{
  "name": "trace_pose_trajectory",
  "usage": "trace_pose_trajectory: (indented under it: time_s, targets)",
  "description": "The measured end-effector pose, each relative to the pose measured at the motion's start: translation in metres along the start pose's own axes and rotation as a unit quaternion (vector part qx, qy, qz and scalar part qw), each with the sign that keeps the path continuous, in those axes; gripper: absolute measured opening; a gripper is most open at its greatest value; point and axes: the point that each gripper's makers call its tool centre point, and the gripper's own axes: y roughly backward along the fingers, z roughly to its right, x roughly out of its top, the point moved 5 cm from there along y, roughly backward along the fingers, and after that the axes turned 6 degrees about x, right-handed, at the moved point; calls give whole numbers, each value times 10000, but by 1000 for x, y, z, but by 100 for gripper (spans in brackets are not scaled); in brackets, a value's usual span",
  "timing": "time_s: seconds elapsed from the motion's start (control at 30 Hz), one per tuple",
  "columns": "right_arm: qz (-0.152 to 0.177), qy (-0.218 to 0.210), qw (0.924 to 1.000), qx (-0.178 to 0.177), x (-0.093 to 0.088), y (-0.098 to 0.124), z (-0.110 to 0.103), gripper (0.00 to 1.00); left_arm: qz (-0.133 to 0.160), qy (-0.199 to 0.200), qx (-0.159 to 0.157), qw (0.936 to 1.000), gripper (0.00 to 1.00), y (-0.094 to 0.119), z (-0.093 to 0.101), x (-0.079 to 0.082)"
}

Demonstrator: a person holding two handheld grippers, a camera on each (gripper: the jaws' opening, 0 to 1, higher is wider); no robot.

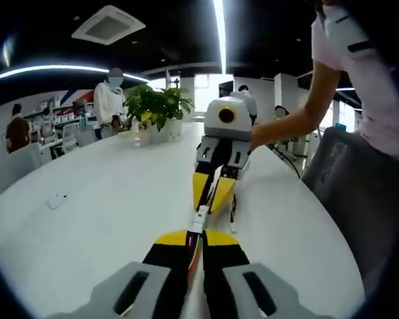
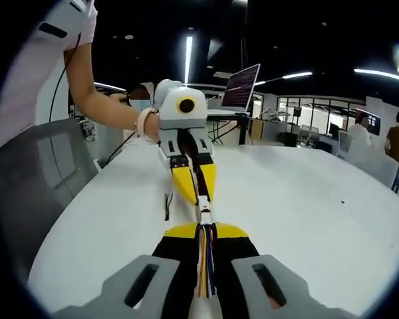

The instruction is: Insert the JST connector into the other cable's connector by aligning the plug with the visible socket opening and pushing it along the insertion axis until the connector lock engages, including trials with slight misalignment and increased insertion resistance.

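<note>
Two grippers meet nose to nose above the white table, and the joined white connector between their tips serves as the reference for every position below. In the left gripper view, the left gripper rises from the bottom edge with its yellow-tipped jaws closed together on a bundle of coloured wires that runs forward into the connector. Directly beyond the connector, the right gripper points back toward the camera, its jaws pinched down on the far end of the connector. A thin black cable hangs just to the right of the connector and reaches the table surface. A small white object lies well to the left of the connector, and a potted plant stands far behind it. In the right gripper view, the right gripper holds its jaws closed on a multicoloured wire bundle leading up to the connector, with the left gripper clamped on its opposite end. A loose black cable lies left of the connector, and an open laptop stands far behind it. Whether the lock is engaged cannot be told.
</note>
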Motion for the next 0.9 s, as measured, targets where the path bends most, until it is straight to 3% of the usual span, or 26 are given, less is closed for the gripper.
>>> trace_pose_trajectory:
  time_s: [0.53,0.73,0.9]
  targets:
    - [-45,140,9998,143,2,1,-3,3,-139,-265,-113,9995,1,-6,3,5]
    - [31,47,9999,151,3,5,-1,3,-140,-78,-99,9998,1,-6,-2,4]
    - [43,63,9998,184,3,6,-1,3,-179,-169,-117,9996,1,-6,1,8]
